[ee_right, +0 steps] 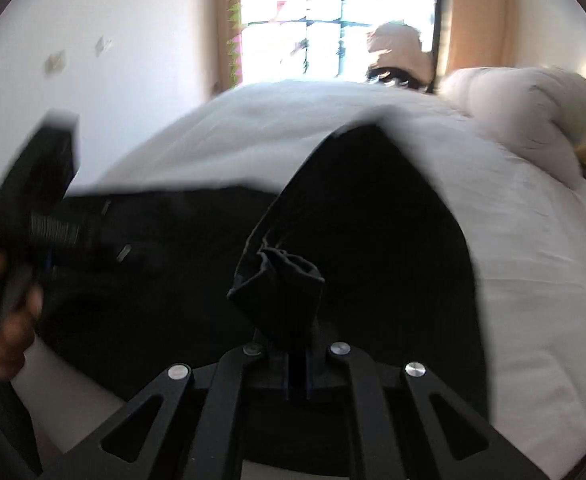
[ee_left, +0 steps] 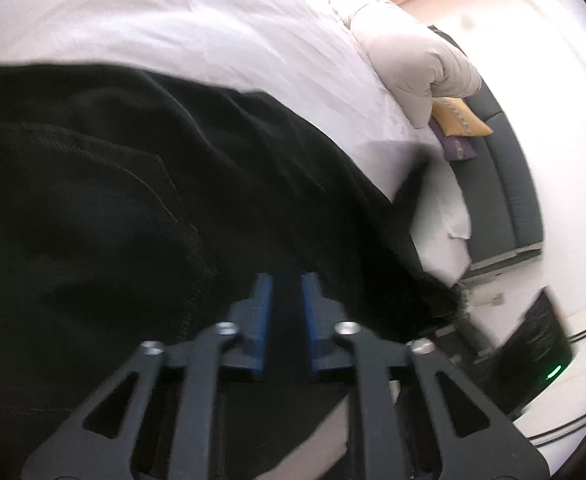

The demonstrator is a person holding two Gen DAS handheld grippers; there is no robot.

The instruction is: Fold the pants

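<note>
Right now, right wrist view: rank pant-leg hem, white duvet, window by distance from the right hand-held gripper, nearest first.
1. Pant-leg hem: bunched black cloth clamped in the right hand-held gripper, bottom centre.
2. White duvet: spread beyond the pants, centre and right.
3. Window: bright, past the bed's far edge, top centre.

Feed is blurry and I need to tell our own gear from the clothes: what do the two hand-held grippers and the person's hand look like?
Both are matte black linkage frames with triangular cut-outs and silver pivot screws. The left hand-held gripper has blue pads; the right hand-held gripper shows thin blue edges on its fingers. In the right wrist view, the left tool has a ribbed black grip, and the hand on it wears a pale sleeve.
</note>
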